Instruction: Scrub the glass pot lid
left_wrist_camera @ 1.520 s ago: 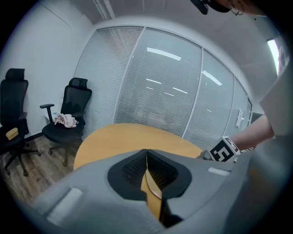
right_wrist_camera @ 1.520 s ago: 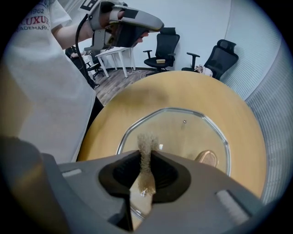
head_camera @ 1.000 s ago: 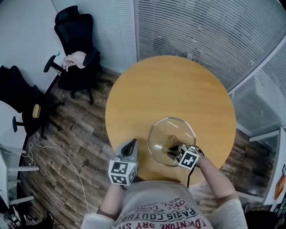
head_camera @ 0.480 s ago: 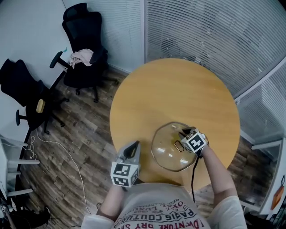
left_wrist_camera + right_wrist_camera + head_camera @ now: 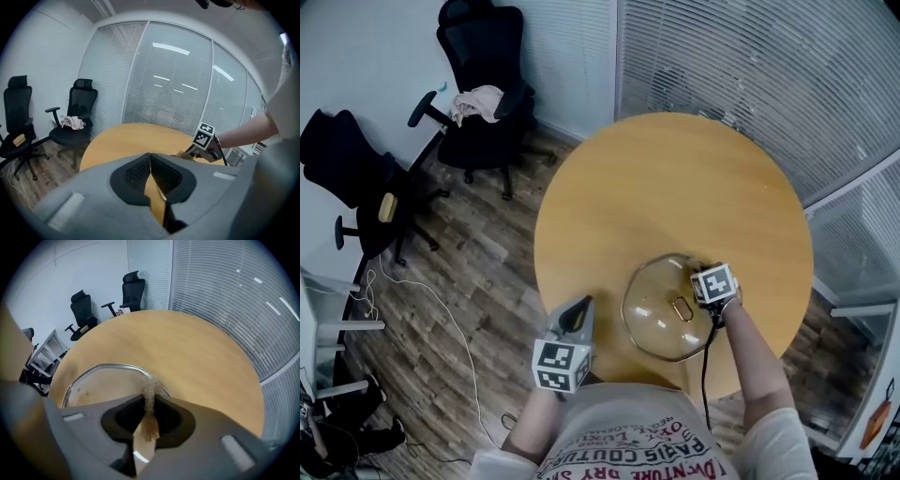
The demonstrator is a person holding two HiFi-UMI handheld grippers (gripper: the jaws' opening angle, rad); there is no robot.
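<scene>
Scrubbing looks underway: the right hand-held gripper (image 5: 149,401) is pinching a tan fibrous scrub pad (image 5: 149,386) at the right rim of the clear glass pot lid (image 5: 656,314) (left hand-held gripper (image 5: 150,161) clenched, empty)

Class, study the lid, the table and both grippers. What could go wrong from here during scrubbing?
1. The glass lid lies near the table edge, and the left gripper, shut and empty, is off it; a push might slide it off.
2. The right gripper pinches a thin scrub pad; it might slip out.
</scene>
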